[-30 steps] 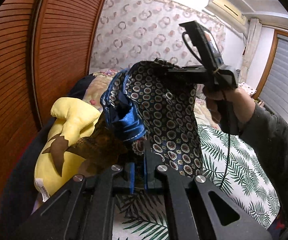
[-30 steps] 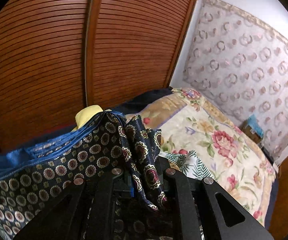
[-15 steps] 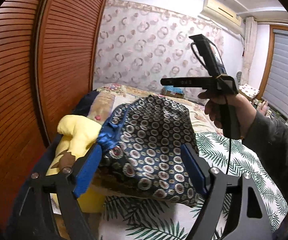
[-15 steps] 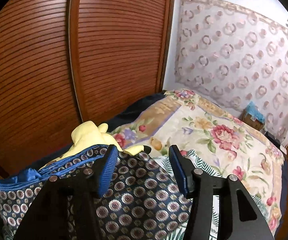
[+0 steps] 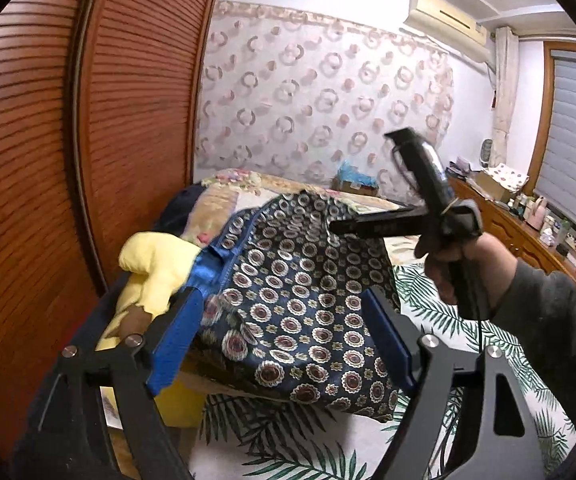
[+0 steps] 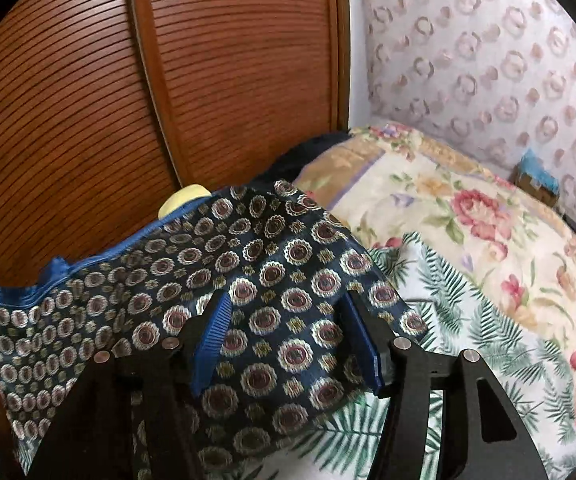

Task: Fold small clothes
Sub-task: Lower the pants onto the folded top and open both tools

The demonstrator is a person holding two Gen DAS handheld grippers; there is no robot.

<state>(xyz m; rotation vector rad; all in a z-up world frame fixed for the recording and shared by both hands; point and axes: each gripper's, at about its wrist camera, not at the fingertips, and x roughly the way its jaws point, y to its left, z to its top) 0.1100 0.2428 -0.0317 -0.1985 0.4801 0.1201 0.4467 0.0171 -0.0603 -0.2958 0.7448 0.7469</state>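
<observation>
both tongs, clamped on the patterned cloth (image 5: 304, 312) a second ago, have let go and now stand spread wide, gripping nothing. the cloth lies heaped on the bed (image 6: 468, 280), draped partly over a yellow plush toy (image 5: 155, 264) beside the wooden louvred doors (image 6: 167, 80). the left tongs (image 5: 283, 340) hover just in front of the cloth, and the right tongs (image 6: 288, 344) hang over its near edge. the step in hand looks like a release after laying a fold down, though the cloth still sits rumpled. the next move likely calls for picking a fresh edge or corner and pinching it cleanly without dragging the pile off the toy.
</observation>
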